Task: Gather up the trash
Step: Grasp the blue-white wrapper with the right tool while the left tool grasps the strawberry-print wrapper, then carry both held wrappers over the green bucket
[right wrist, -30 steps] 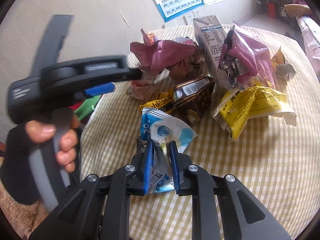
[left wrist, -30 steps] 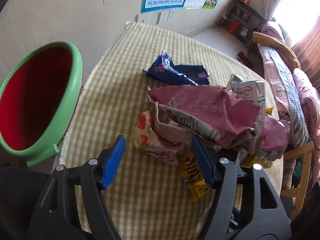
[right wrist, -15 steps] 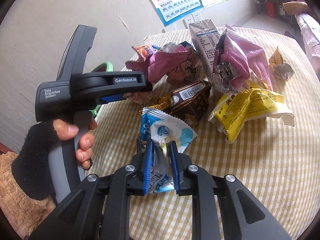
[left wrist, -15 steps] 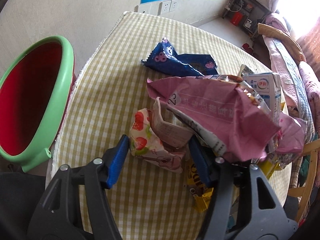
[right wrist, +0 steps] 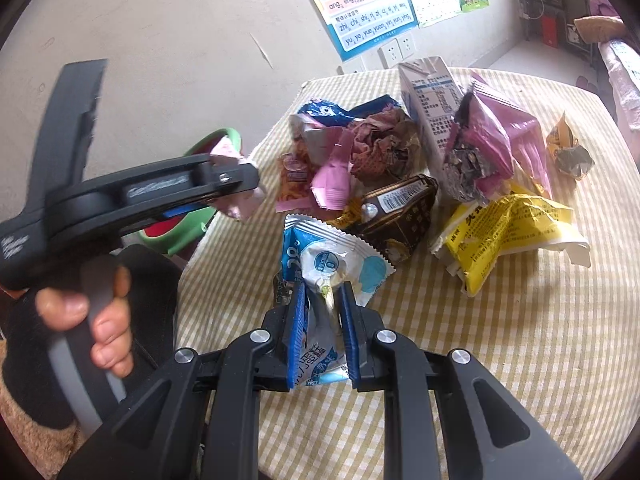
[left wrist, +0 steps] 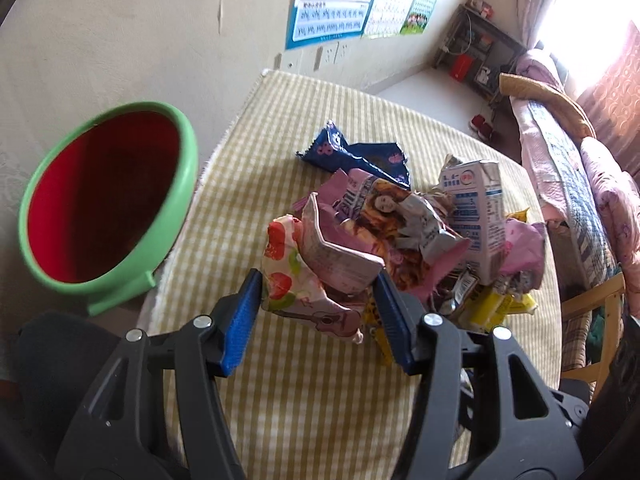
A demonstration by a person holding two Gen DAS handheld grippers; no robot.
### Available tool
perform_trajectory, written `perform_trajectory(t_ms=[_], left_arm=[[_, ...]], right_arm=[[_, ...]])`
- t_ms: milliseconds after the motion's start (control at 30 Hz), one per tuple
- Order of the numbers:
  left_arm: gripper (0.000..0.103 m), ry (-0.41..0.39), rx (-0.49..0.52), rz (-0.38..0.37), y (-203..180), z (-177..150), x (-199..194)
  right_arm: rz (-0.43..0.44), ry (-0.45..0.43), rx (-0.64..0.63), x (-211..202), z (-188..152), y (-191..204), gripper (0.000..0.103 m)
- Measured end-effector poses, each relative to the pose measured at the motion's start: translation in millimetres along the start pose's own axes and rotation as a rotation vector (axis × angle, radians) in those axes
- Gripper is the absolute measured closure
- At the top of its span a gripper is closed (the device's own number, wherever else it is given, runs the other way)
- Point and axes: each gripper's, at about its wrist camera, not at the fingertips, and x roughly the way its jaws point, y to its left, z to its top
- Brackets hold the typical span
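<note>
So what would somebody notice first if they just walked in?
Probably the pile of crinkly wrappers heaped on the checked table, with a bright yellow bag at its right edge. Next, the green bin with its red inside, left of the table. The right gripper pinches a blue-and-white wrapper.

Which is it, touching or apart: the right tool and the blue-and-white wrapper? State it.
Touching. The right wrist view shows the right tool shut on the blue-and-white wrapper, pinching its crumpled middle from both sides with no gap.
</note>
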Motion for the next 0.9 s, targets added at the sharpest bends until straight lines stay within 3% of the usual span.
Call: perform_trajectory(t_ms=[267, 900], left_arm=[[0.048, -0.088, 0.037, 0.015, -2, 5, -24], [0.048, -0.170, 0.008, 0.030, 27, 14, -50]], right_arm=[[0.006, -0.028, -0.022, -15, 2, 8, 0.085], [0.007, -0.042, -0.109, -16, 29, 47, 0.085]])
